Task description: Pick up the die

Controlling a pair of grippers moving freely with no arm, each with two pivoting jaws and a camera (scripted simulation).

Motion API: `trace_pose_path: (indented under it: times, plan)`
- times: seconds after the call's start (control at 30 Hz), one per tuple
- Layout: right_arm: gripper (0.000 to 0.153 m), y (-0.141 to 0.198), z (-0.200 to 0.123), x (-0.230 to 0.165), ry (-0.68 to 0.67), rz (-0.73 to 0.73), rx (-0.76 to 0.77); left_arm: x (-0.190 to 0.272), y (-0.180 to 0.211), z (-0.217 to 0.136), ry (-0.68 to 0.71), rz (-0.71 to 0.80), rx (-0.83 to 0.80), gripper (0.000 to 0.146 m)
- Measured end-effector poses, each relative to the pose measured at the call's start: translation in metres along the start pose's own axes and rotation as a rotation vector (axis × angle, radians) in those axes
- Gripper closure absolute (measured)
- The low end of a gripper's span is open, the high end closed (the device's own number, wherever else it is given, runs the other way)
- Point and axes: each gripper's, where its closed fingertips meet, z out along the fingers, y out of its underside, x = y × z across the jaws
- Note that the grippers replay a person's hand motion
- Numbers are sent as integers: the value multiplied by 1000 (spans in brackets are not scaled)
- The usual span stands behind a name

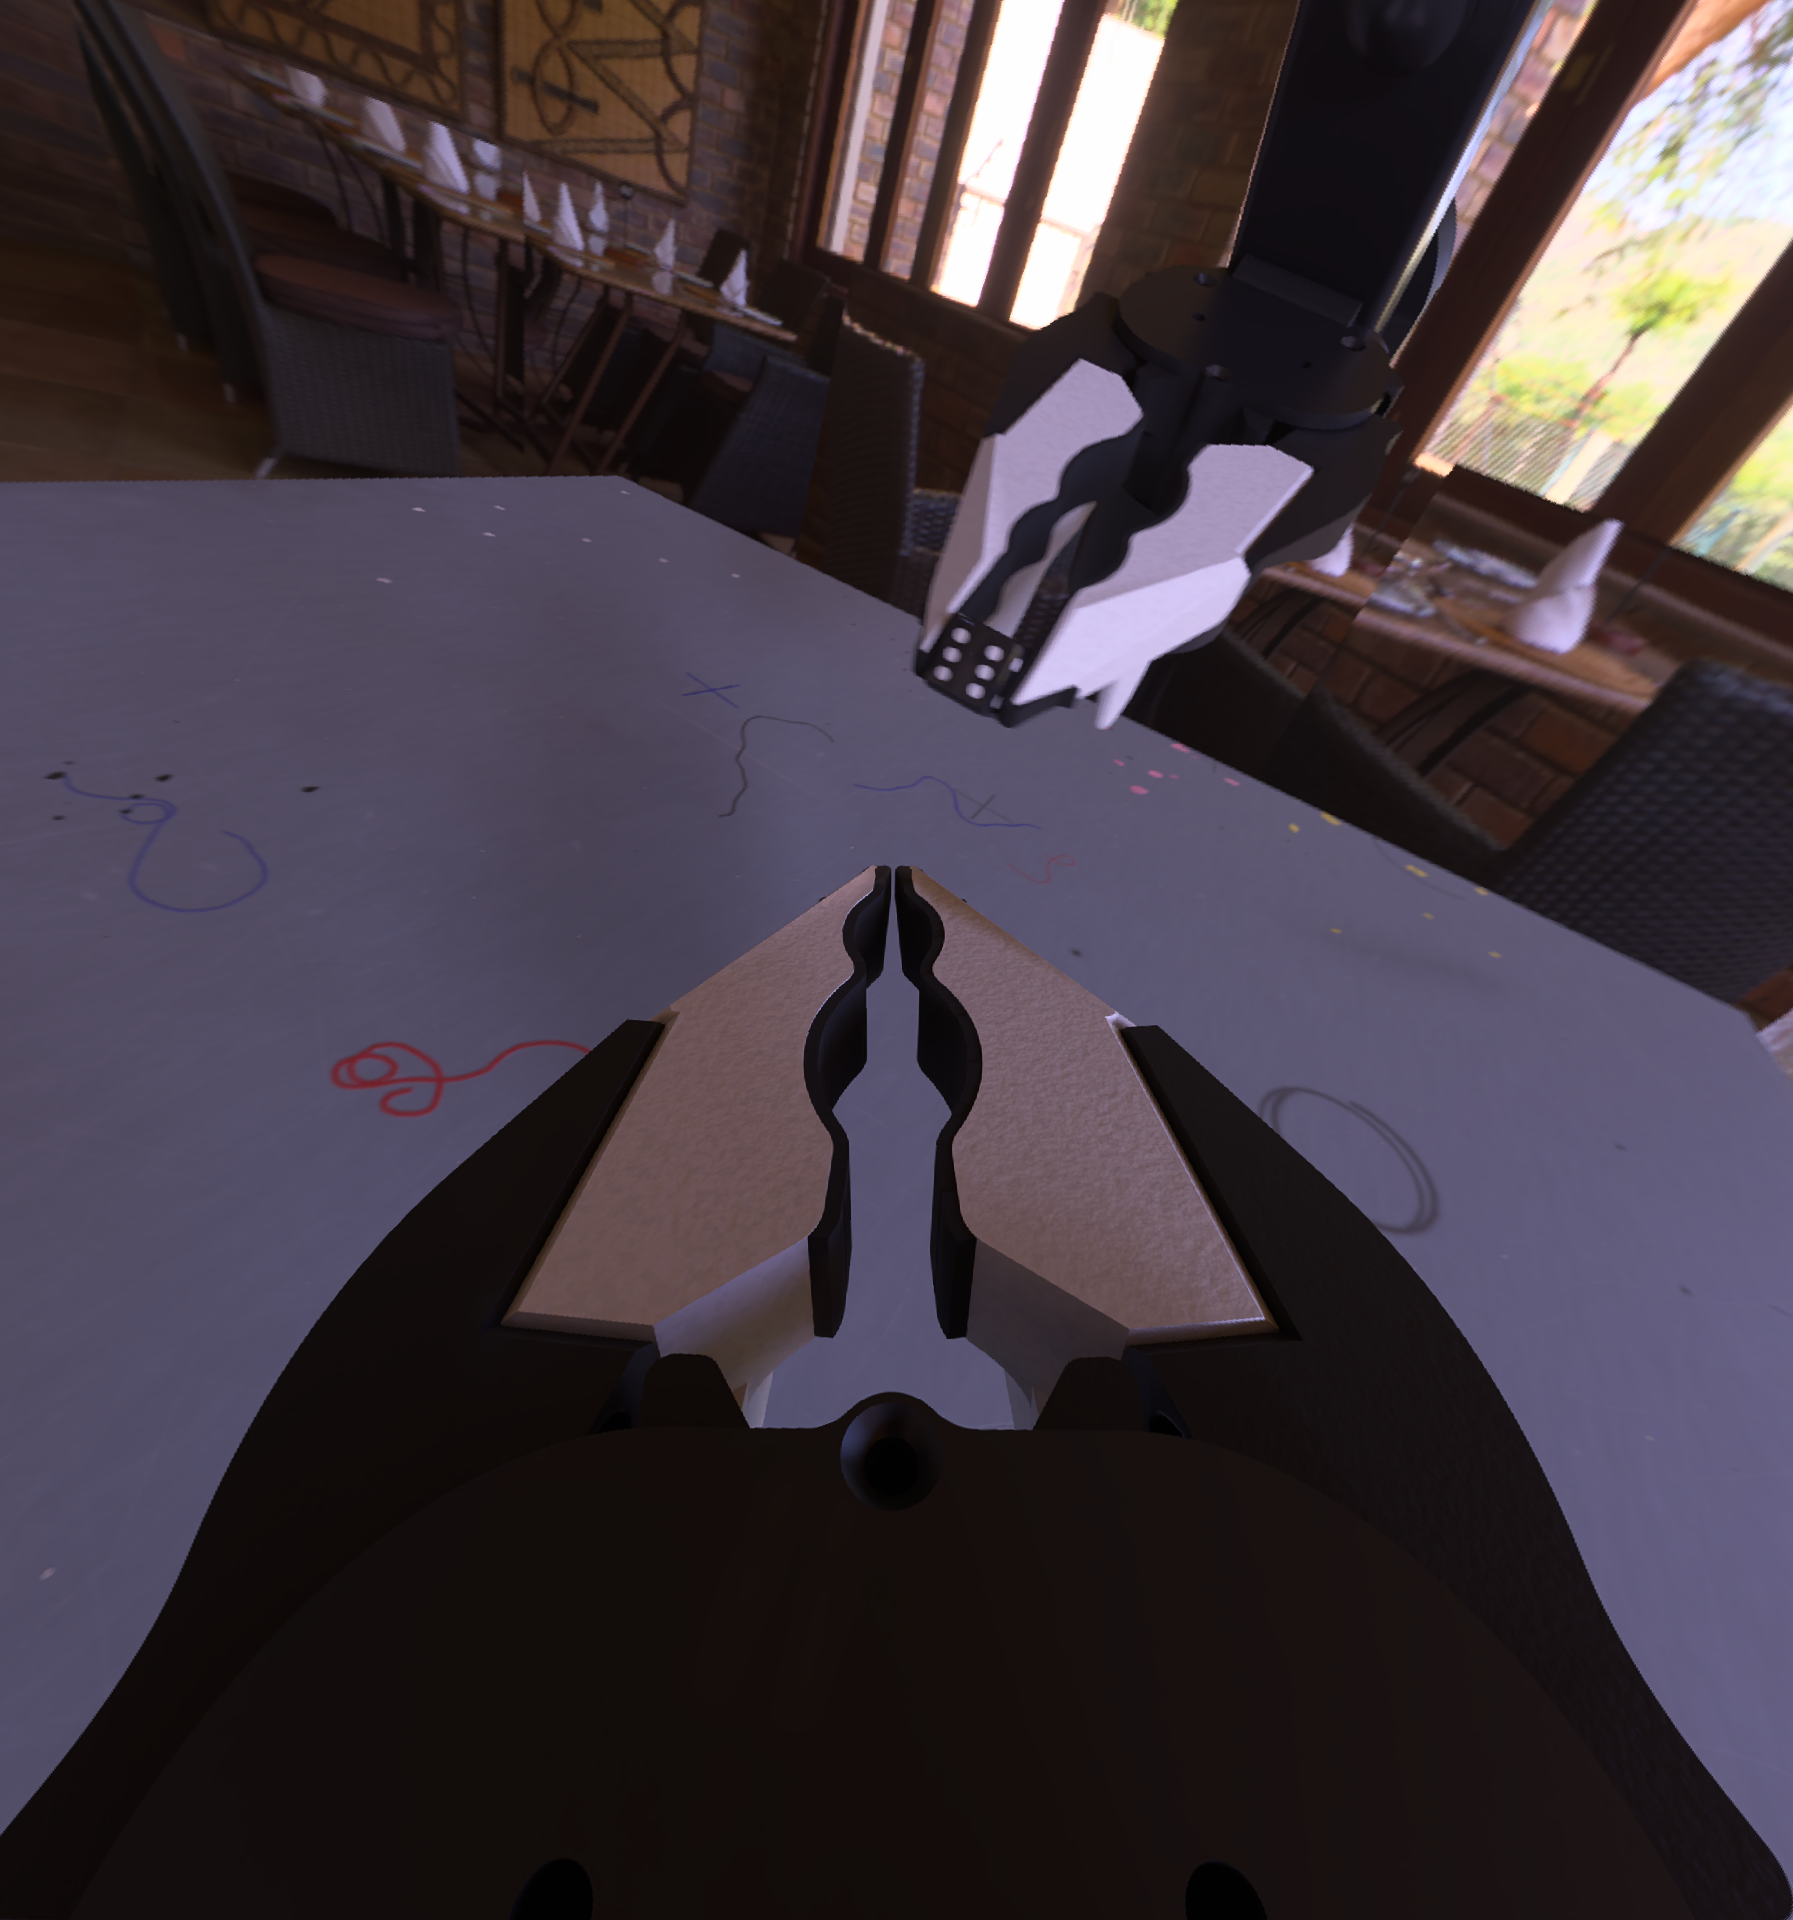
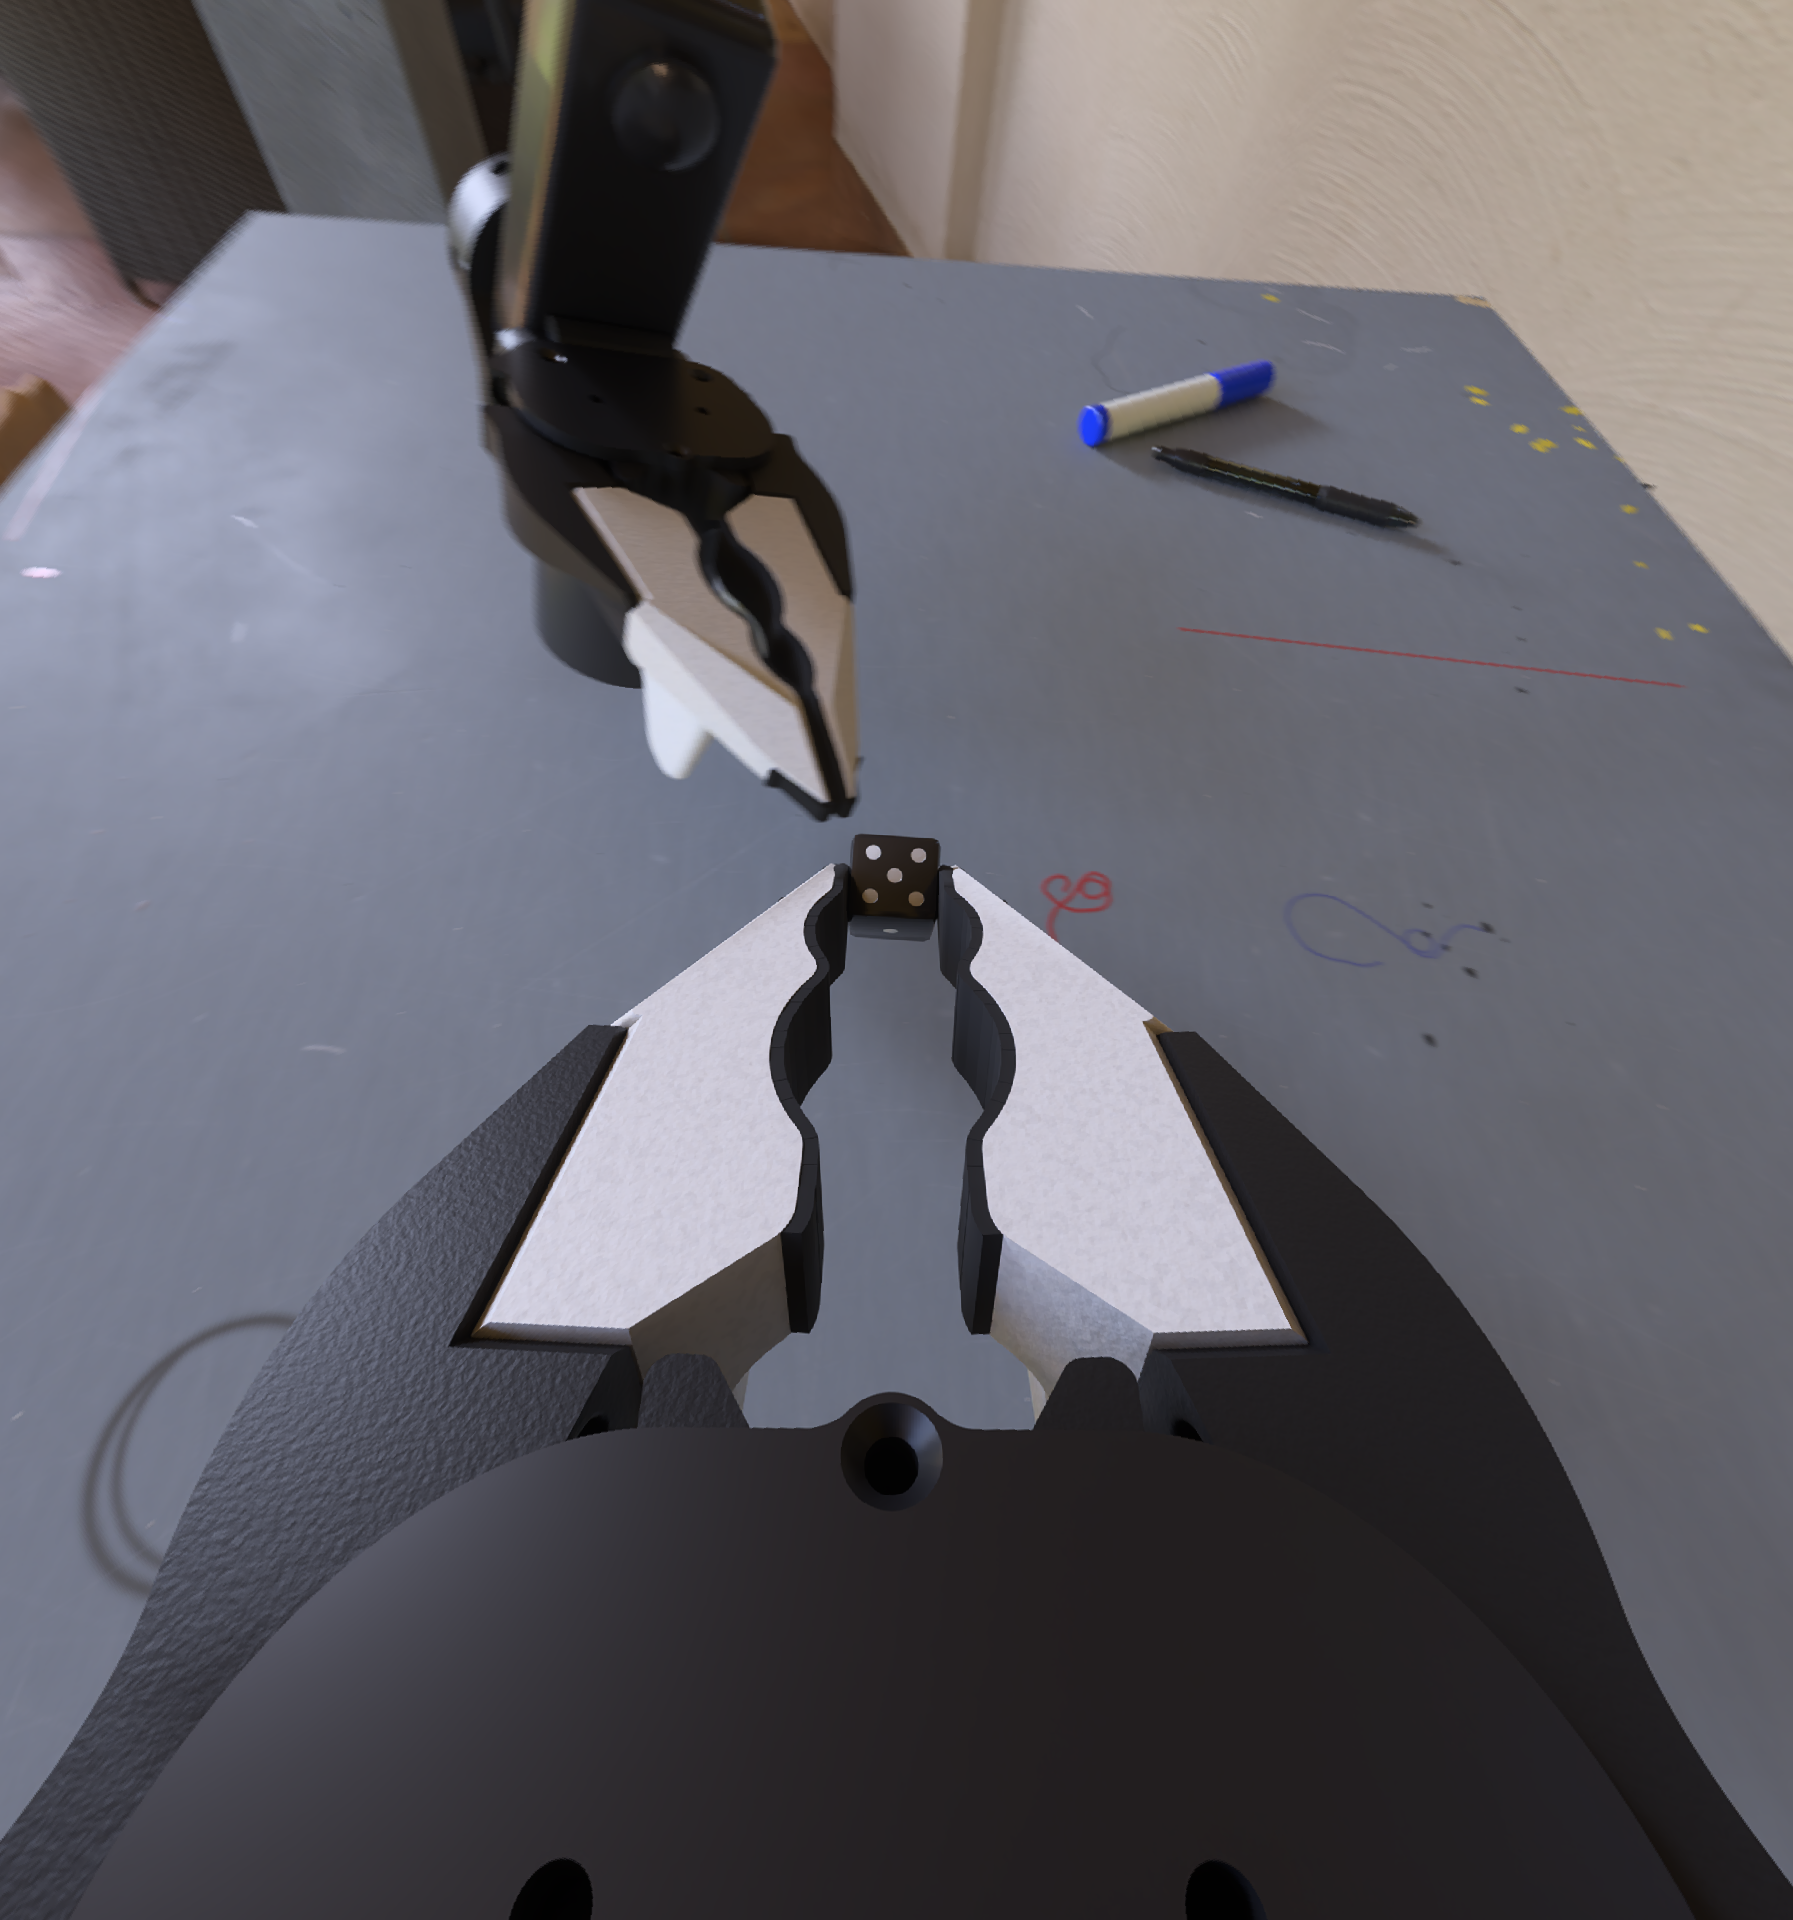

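So both grippers have the same build: matte black, slightly pebbled shells with flat white, grainy panels on the fingers and wavy black rubbery pads running down the inside edges. The right gripper (image 2: pixel 894 896) is pinching the die (image 2: pixel 894 881) right at its fingertips, pads pressed against two opposite sides. The die is a small black cube with white pips, edges a bit rounded; five pips face the right wrist camera (from the left wrist view you see a face with six instead). In that left view the die (image 1: pixel 975 665) hangs clear above the table (image 1: pixel 352 644) at the far right edge, gripper tilted downward. The left gripper (image 1: pixel 892 875) has its tips pressed together with nothing between them, hovering over the tabletop.

The table is a dull grey slab, scuffed, covered in pen scribbles: a red curl (image 1: pixel 404 1075), a blue loop (image 1: pixel 196 862), grey circles (image 1: pixel 1359 1153), yellow speckles. Farther back lie a blue-capped marker (image 2: pixel 1178 400) and a slim black pen (image 2: pixel 1285 485), near each other but not touching.
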Motion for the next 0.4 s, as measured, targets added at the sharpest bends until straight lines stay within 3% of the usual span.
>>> trace_pose_path:
  times: [0.1,0.4]
  plan:
    - [136,0,6,10,26,3,-65,-1,0,-1,10,-29,4,145]
    - [136,5,8,19,46,69,-61,-6,7,0,-8,-61,-27,145]
